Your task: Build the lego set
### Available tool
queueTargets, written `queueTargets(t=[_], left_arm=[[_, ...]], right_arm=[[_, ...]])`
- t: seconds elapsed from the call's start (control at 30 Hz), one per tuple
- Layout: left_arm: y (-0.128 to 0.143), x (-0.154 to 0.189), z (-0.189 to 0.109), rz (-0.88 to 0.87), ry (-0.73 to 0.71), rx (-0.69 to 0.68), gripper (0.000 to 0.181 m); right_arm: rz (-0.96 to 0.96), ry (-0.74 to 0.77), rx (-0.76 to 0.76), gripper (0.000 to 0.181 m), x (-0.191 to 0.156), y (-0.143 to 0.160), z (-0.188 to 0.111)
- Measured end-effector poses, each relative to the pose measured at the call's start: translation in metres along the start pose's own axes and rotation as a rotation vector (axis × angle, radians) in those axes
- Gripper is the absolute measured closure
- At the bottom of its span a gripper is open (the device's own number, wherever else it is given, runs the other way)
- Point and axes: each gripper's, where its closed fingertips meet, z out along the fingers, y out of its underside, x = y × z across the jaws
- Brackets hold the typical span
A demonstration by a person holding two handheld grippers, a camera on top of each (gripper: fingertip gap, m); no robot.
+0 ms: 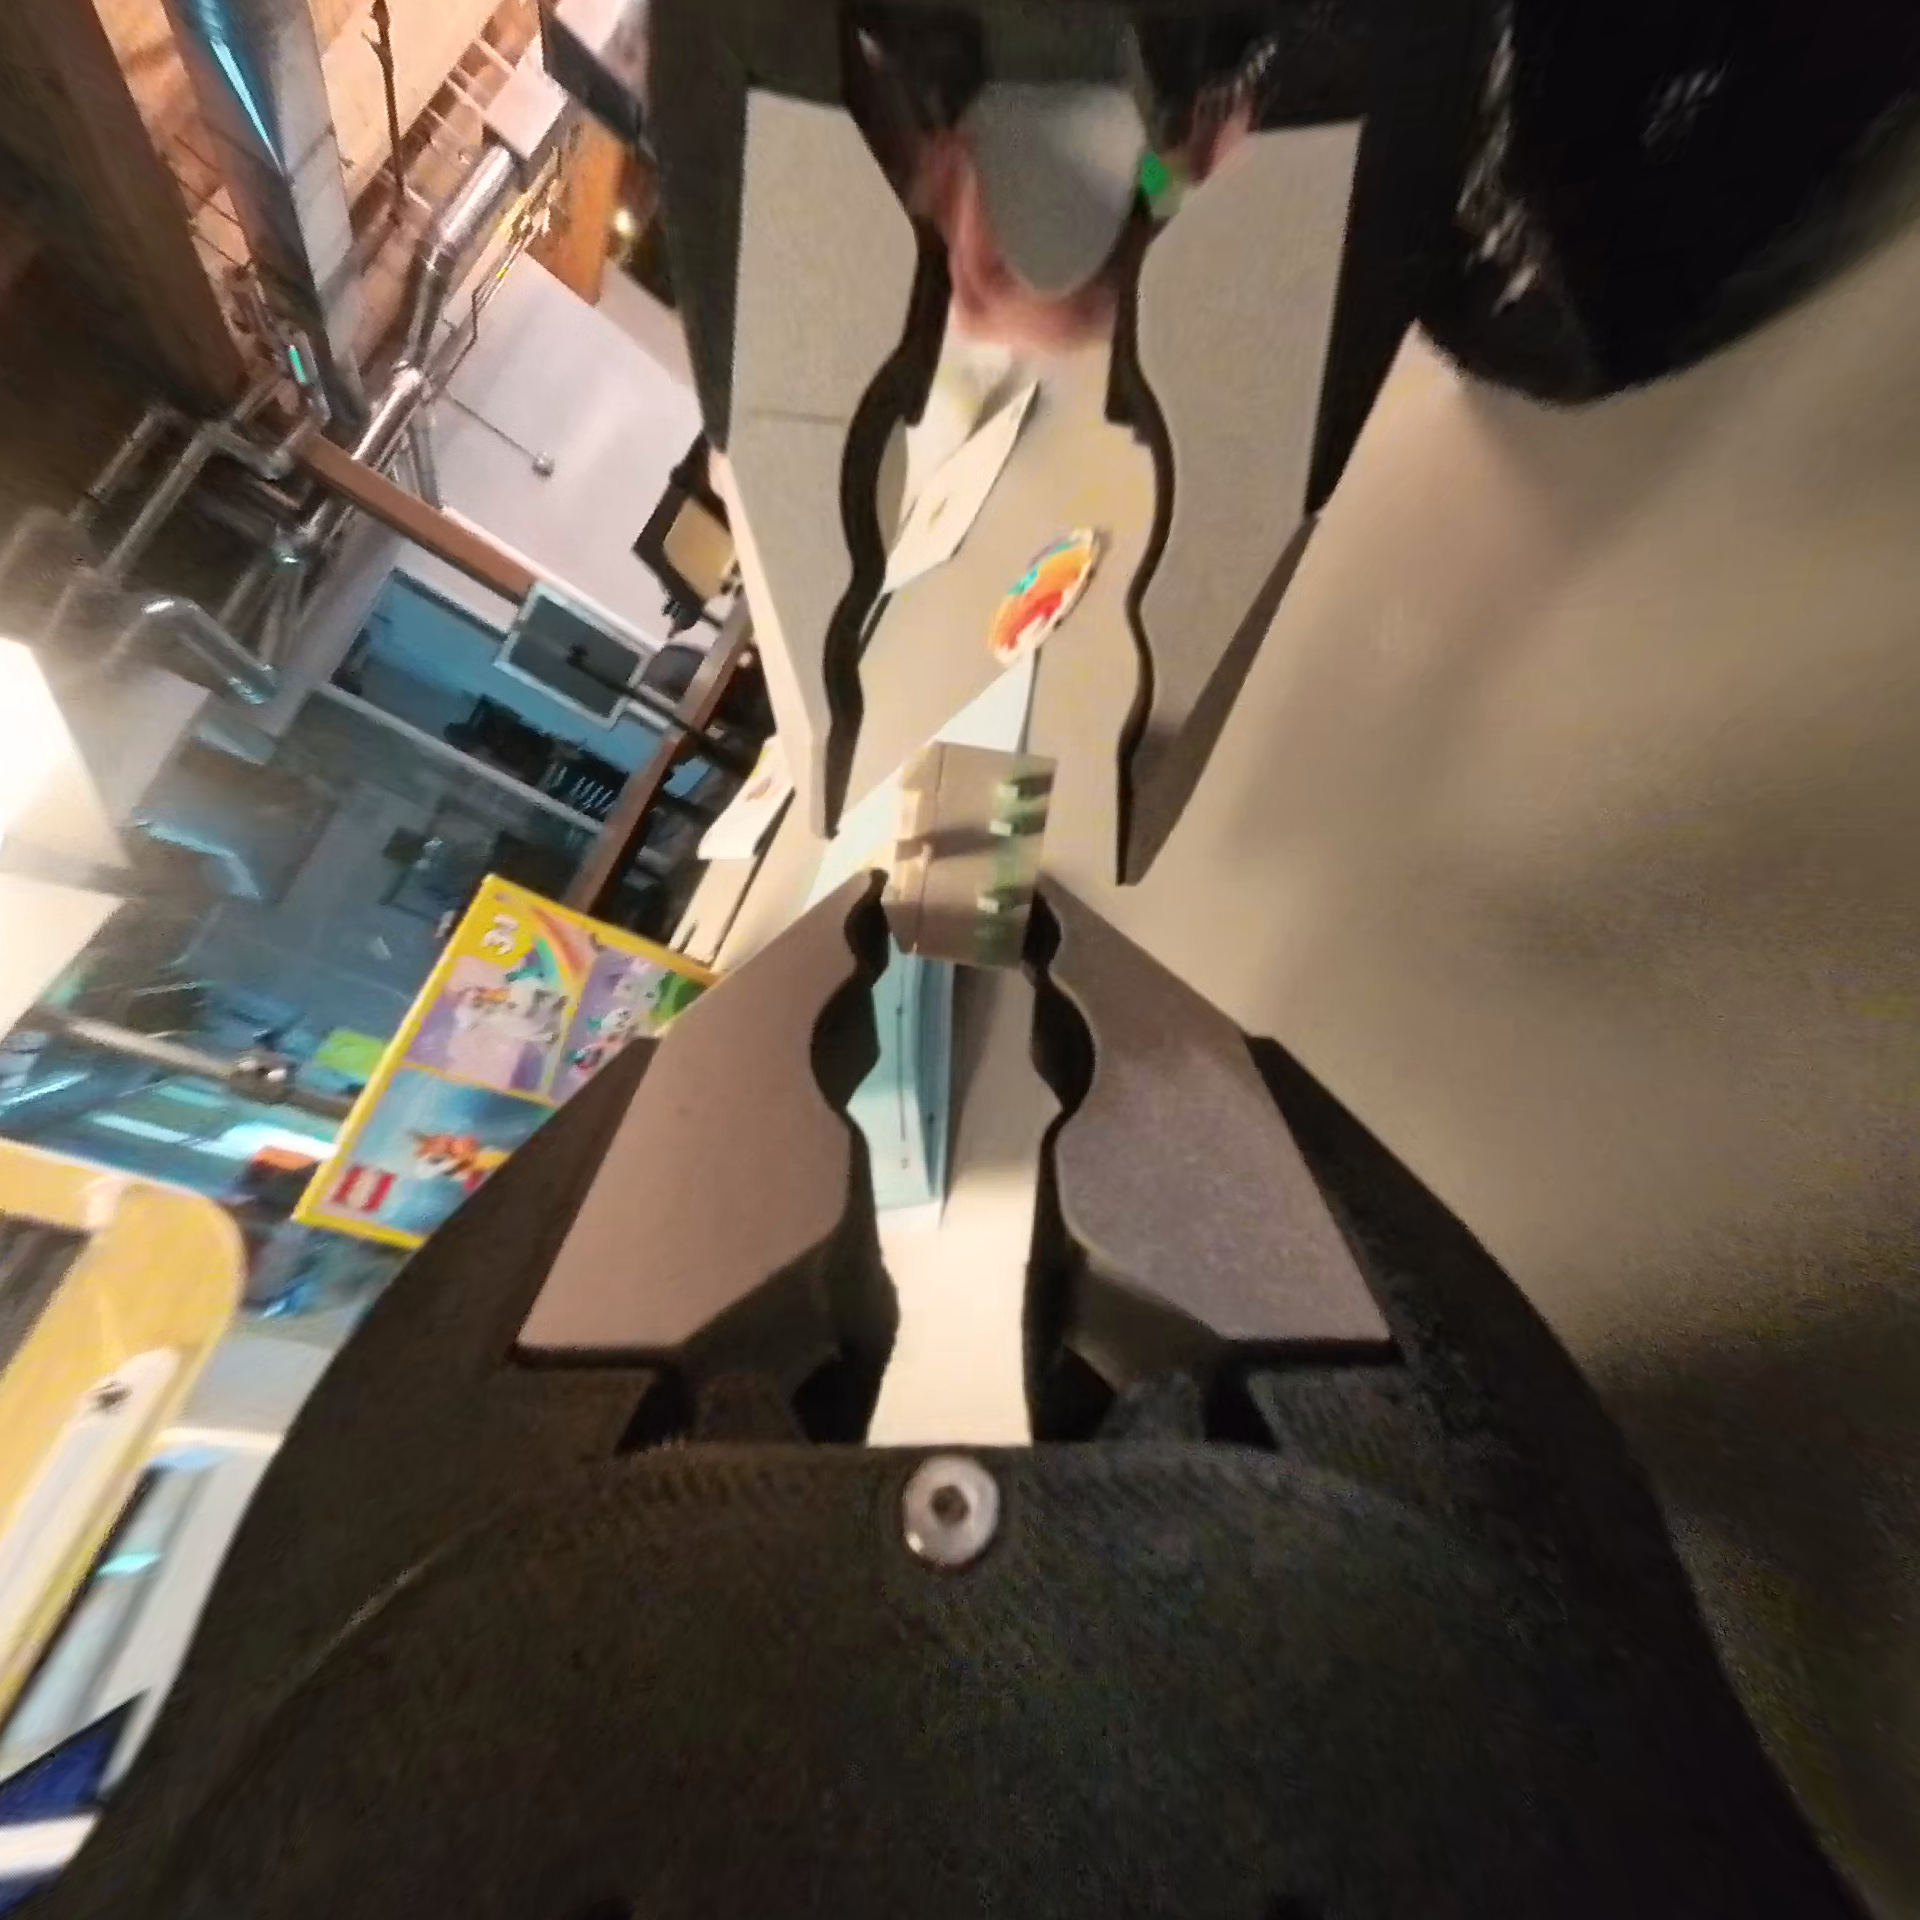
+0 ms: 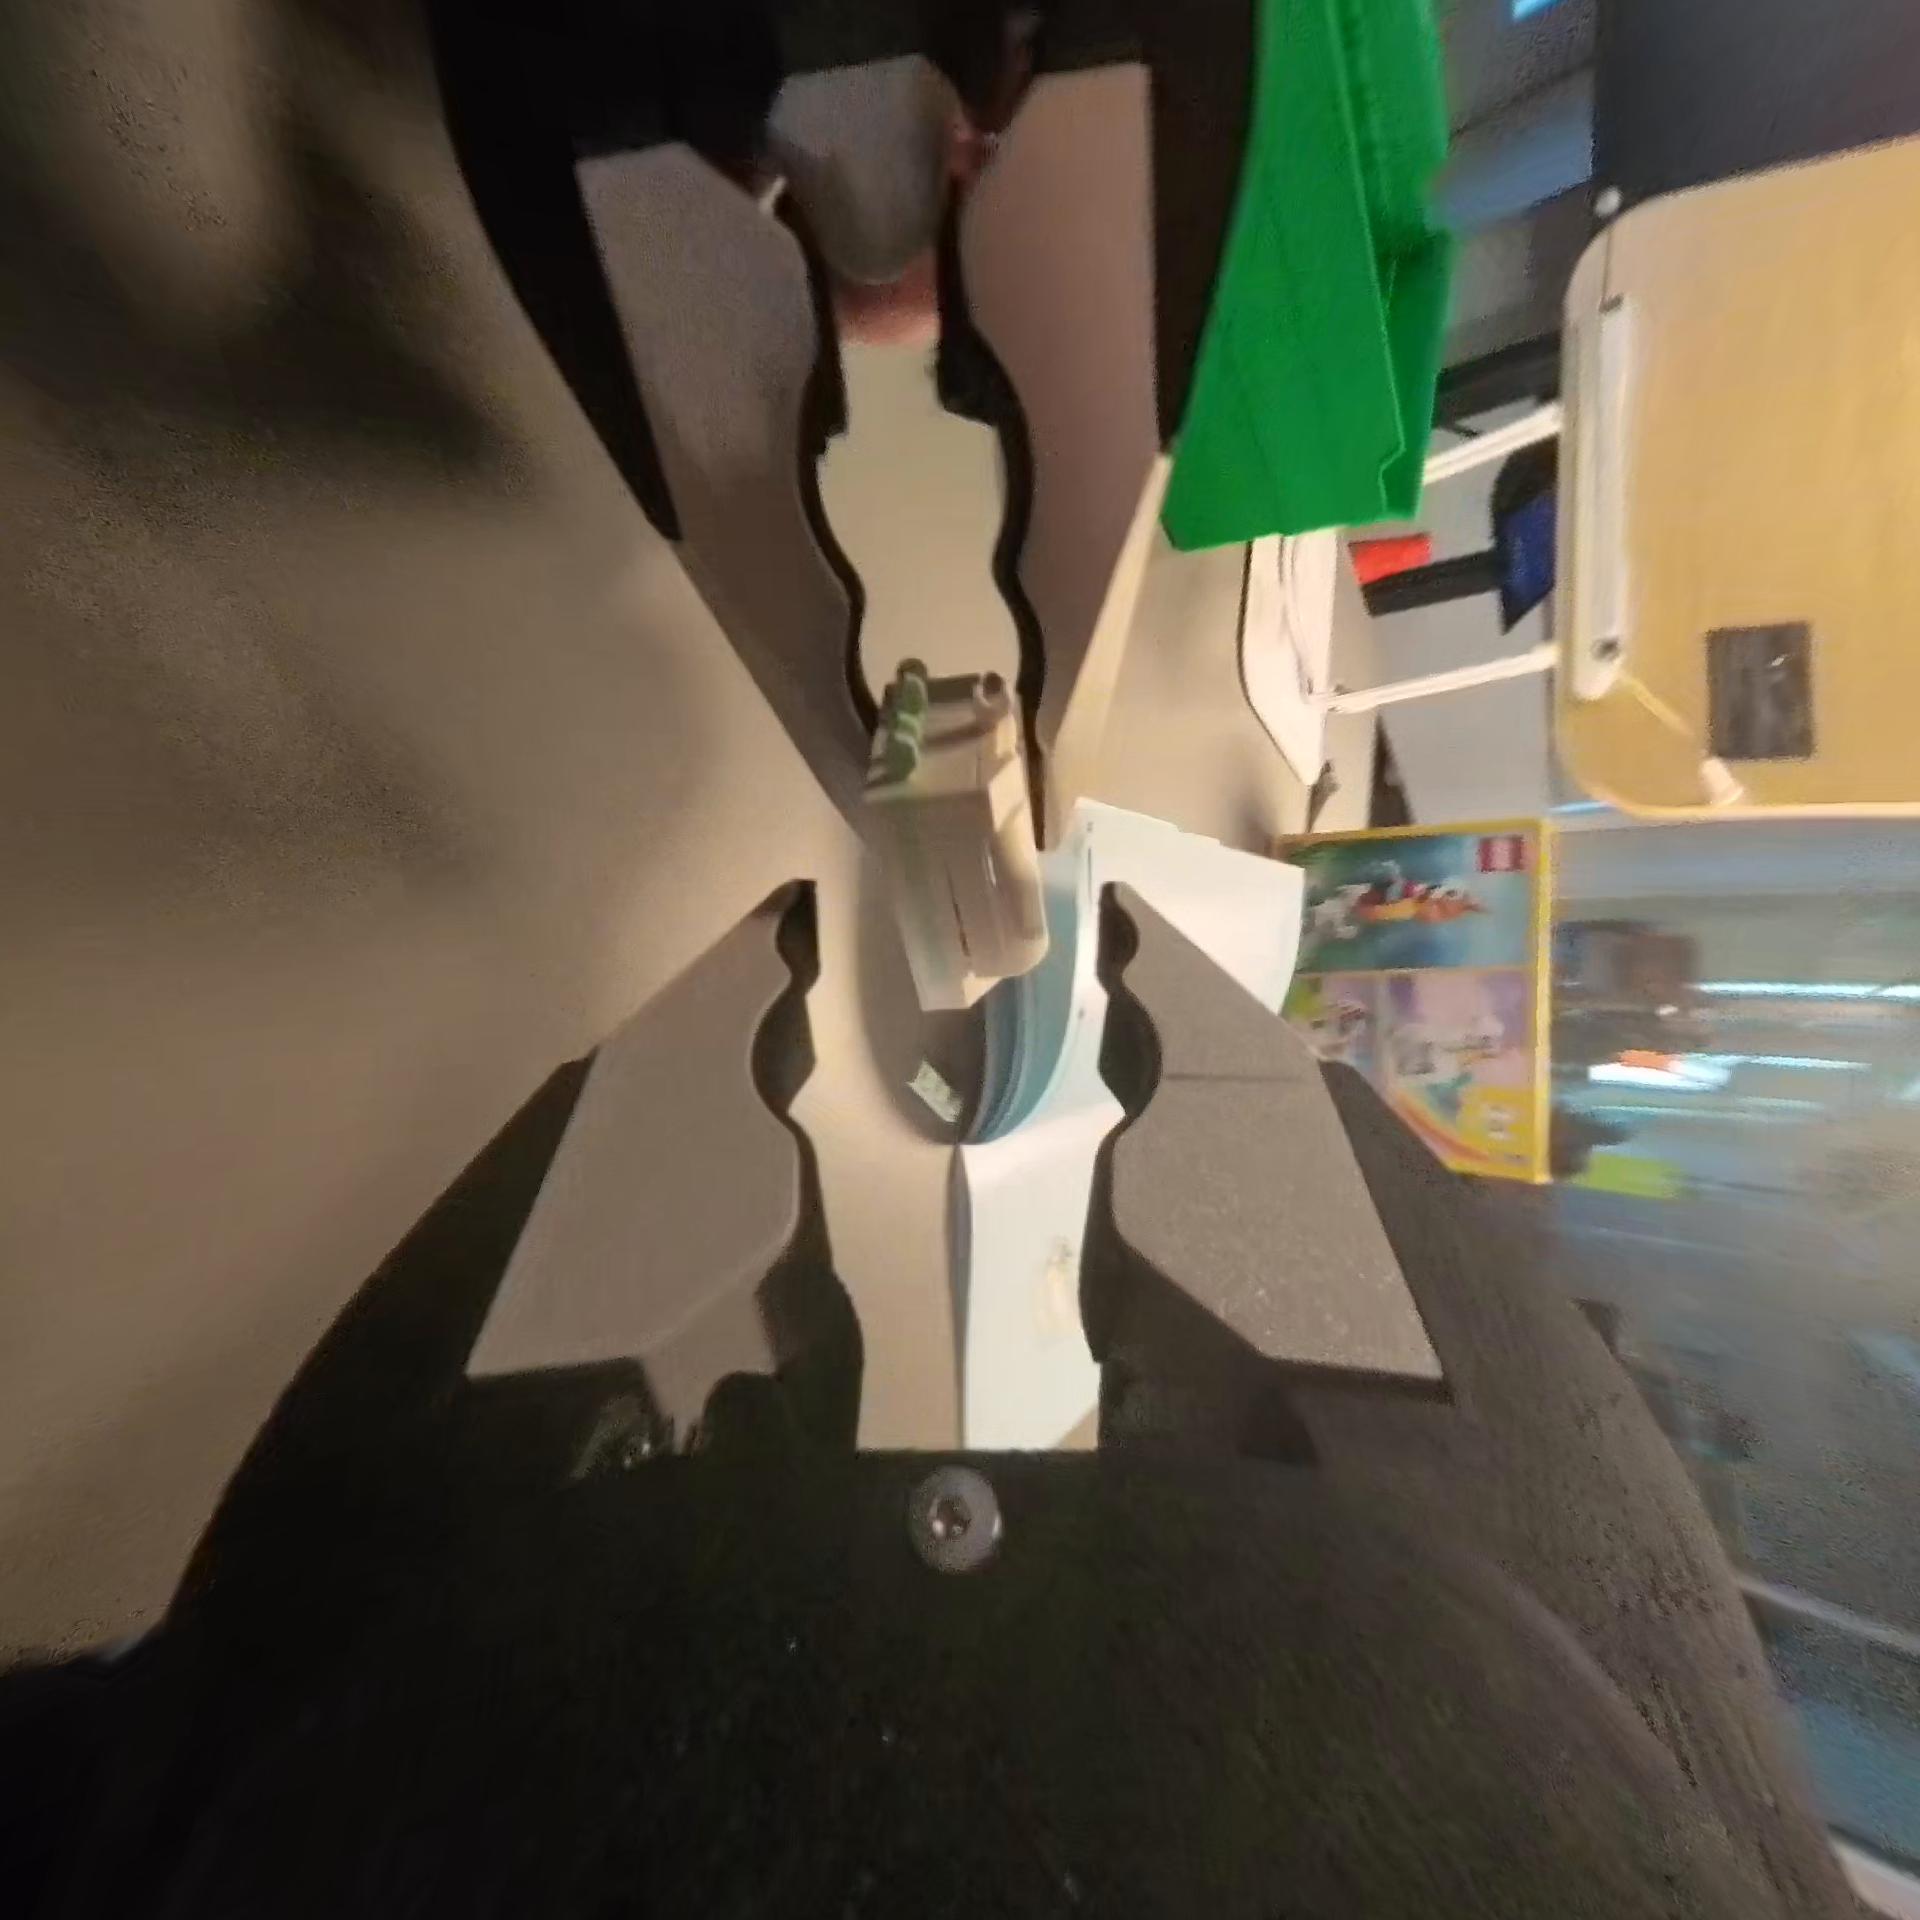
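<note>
A small white and grey lego assembly with green pieces on one side is held in the air between both grippers. My left gripper is shut on it at its fingertips. The right gripper faces it from the top of the left wrist view, jaws spread wider than the assembly. In the right wrist view, my right gripper is open, and the assembly reaches down between its fingertips without being clamped. The left gripper grips the assembly's far part from above.
The beige table lies behind. On it are a blue and white instruction booklet, paper sheets and a round colourful sticker. The yellow lego box stands at the table edge. A green cloth hangs at upper right. The tips of both grippers are at nearly the same place.
</note>
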Motion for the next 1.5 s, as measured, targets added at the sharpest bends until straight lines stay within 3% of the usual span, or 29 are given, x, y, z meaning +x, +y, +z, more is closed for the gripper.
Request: queueTargets(t=[0.1, 0.3, 0.47, 0.57, 1.0, 1.2, 1.23, 1.3, 1.37, 1.5], left_arm=[[-0.017, 0.005, -0.009, -0.141, 0.111, 0.154, 0.157], [-0.057, -0.015, -0.042, -0.627, 0.391, 0.544, 0.157], [-0.068, -0.029, -0.059, -0.778, 0.49, 0.704, 0.158], [-0.067, -0.032, -0.061, -0.804, 0.497, 0.724, 0.157], [-0.063, -0.03, -0.055, -0.794, 0.489, 0.696, 0.157], [-0.058, -0.026, -0.048, -0.779, 0.485, 0.632, 0.157], [-0.056, -0.026, -0.046, -0.78, 0.484, 0.619, 0.158], [-0.052, -0.023, -0.041, -0.758, 0.474, 0.572, 0.158], [-0.051, -0.017, -0.038, -0.731, 0.48, 0.544, 0.158], [-0.052, -0.014, -0.038, -0.715, 0.487, 0.541, 0.158]], right_arm=[[0.158, -0.065, 0.144, 0.127, 0.001, -0.016, -0.013], [0.529, -0.191, 0.476, 0.131, 0.021, -0.058, -0.046], [0.671, -0.276, 0.601, 0.148, 0.029, -0.081, -0.058], [0.695, -0.28, 0.627, 0.157, 0.032, -0.086, -0.059], [0.641, -0.195, 0.586, 0.161, 0.029, -0.08, -0.054], [0.659, -0.24, 0.561, 0.16, 0.027, -0.073, -0.052], [0.669, -0.251, 0.546, 0.16, 0.026, -0.07, -0.051], [0.643, -0.226, 0.493, 0.138, 0.028, -0.065, -0.048], [0.592, -0.241, 0.464, 0.132, 0.022, -0.07, -0.045], [0.504, -0.202, 0.423, 0.153, 0.016, -0.074, -0.037]])
